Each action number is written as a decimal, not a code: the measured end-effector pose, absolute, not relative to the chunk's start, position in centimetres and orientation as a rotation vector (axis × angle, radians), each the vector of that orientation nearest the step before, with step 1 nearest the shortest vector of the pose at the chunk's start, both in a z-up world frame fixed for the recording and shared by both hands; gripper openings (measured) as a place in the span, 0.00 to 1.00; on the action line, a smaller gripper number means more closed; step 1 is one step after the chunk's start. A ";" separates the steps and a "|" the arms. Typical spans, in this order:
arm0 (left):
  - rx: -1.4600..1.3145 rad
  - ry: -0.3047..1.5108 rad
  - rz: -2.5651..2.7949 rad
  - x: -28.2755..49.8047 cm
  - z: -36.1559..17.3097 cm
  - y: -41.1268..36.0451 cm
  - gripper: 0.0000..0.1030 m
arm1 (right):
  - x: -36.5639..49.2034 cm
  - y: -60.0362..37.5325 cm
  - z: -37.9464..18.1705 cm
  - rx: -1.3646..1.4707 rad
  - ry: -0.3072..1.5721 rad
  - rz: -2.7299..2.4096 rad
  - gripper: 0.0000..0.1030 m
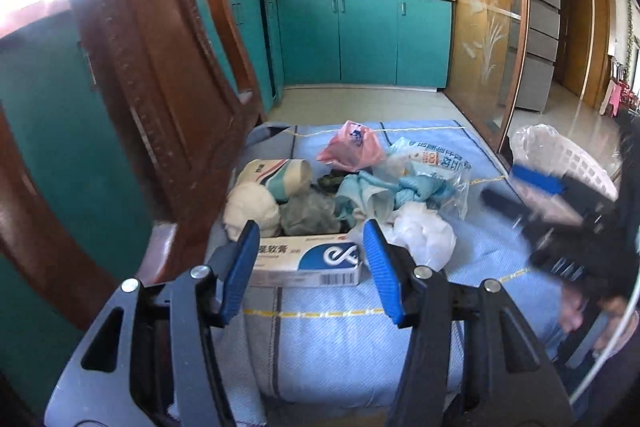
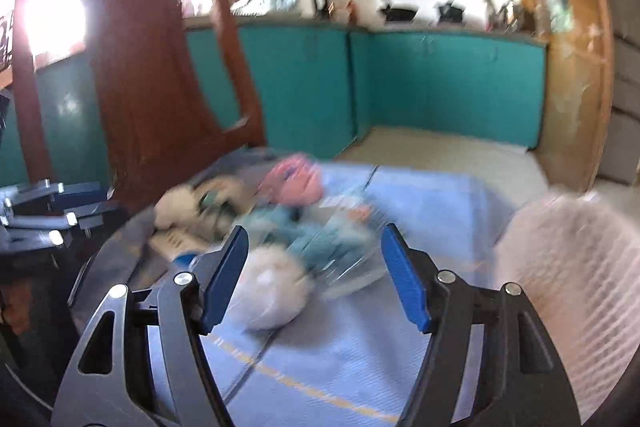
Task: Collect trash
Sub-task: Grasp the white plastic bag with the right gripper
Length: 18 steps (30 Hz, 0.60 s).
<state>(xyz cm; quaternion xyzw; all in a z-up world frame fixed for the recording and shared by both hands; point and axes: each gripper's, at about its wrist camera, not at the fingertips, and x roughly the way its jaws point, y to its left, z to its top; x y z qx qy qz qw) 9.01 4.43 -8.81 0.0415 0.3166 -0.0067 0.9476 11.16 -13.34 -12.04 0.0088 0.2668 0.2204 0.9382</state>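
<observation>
Trash (image 1: 340, 195) lies heaped mid-cloth, left of the basket (image 1: 576, 163), light, soft and crumpled apart from one stiff carton (image 1: 316, 261) nearest, best pinched across its width by the spread, empty left gripper (image 1: 312, 259); right gripper (image 2: 314, 267) likewise spread.

Wooden chair (image 1: 160, 75), teal cabinets (image 1: 360, 35), possibly a fridge (image 1: 540, 27).

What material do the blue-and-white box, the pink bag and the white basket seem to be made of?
Blue-and-white box: looks like thin printed cardboard, with sharp folded edges and a barcode. Pink bag: probably thin plastic film, crumpled and slightly translucent. White basket: likely rigid plastic with a moulded lattice wall, lined with clear film.
</observation>
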 end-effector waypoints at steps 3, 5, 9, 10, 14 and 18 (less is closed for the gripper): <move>0.047 0.662 -0.022 8.2 -8.9 5.1 0.53 | 11.3 -11.3 -13.2 -0.102 0.570 0.414 0.66; 0.027 0.661 -0.029 7.9 -8.8 5.2 0.54 | 11.7 -10.2 -13.6 -0.156 0.581 0.395 0.66; 0.066 0.637 -0.022 7.2 -8.4 4.8 0.58 | 12.2 -9.6 -14.4 -0.141 0.618 0.433 0.66; 0.067 0.633 -0.022 7.1 -8.4 4.8 0.60 | 12.3 -9.5 -14.6 -0.143 0.626 0.432 0.66; 0.055 0.637 -0.020 7.1 -8.4 4.9 0.61 | 12.7 -8.6 -15.7 -0.178 0.676 0.436 0.66; 0.052 0.643 -0.020 7.1 -8.6 4.7 0.61 | 12.4 -7.8 -16.4 -0.198 0.699 0.492 0.41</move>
